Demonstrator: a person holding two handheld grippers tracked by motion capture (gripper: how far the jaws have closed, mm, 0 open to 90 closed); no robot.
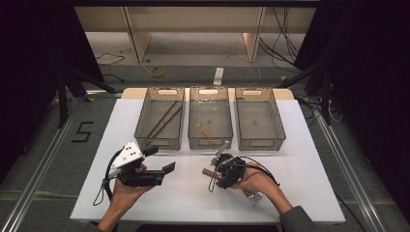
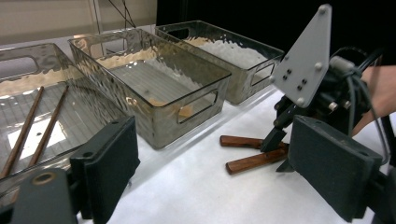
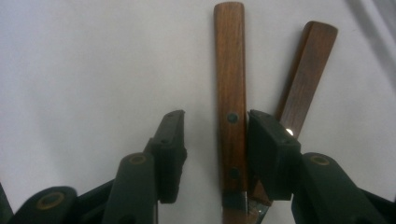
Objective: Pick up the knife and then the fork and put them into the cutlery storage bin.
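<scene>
On the white tabletop we see three clear bins in a row at the far side. The left bin holds two chopsticks, the middle bin holds one wooden-handled utensil, and the right bin has nothing we can make out.

Our right gripper points down at two wooden handles that lie on the tabletop in front of the middle bin, close to each other and angled slightly apart. In the right gripper view, the nearer handle runs straight up between the two black jaws: it lies against the right-hand jaw, while a clear gap separates it from the left-hand one. The jaws are partly narrowed around it, not clamped. The second handle lies just outside the right-hand jaw, tilted away. Metal shows at the base of the handles, but we cannot tell what kind of utensils they are.

Our left gripper is held above the tabletop in front of the left bin, well apart from the handles, its jaws wide with nothing between them.
</scene>
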